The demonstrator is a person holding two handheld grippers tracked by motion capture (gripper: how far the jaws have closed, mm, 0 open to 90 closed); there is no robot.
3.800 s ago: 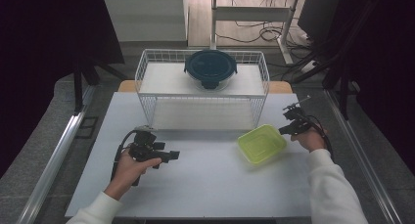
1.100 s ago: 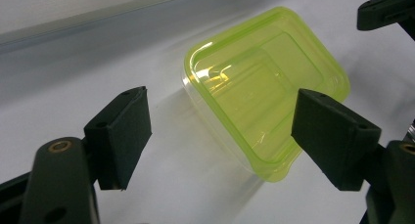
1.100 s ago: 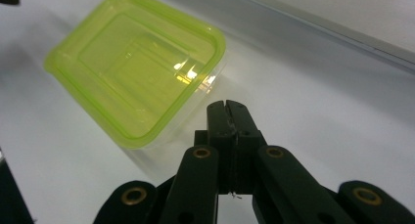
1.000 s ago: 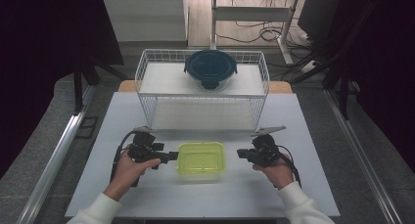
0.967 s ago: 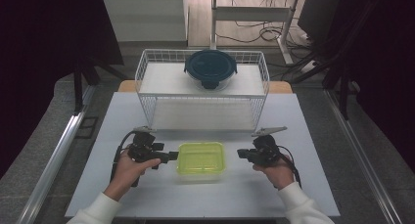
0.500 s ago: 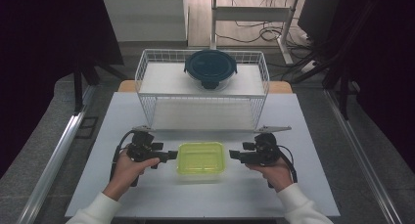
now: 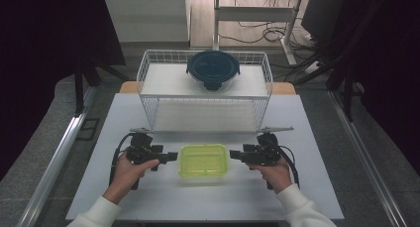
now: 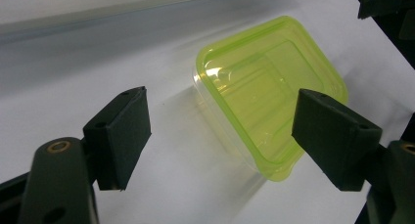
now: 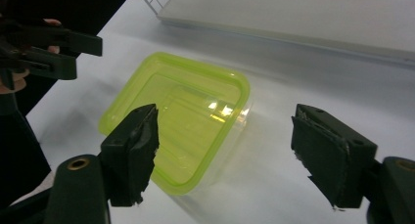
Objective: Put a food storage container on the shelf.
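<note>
High view shows my right gripper (image 7: 236, 155) has just opened its fingers and let go of the green tub (image 7: 203, 160), now mid-counter (image 7: 317, 197) between it and my wide-spread left gripper (image 7: 174, 156), so placement looks done.

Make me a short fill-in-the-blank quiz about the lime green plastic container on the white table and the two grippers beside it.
1. The lime green plastic container lies ____ the left gripper and the right gripper.
2. The jaws of both grippers stand ____.
3. The round dark blue lidded container sits on the white wire ____.
4. The green container has no ____ on it.

Missing words: between; open; basket; lid
</note>
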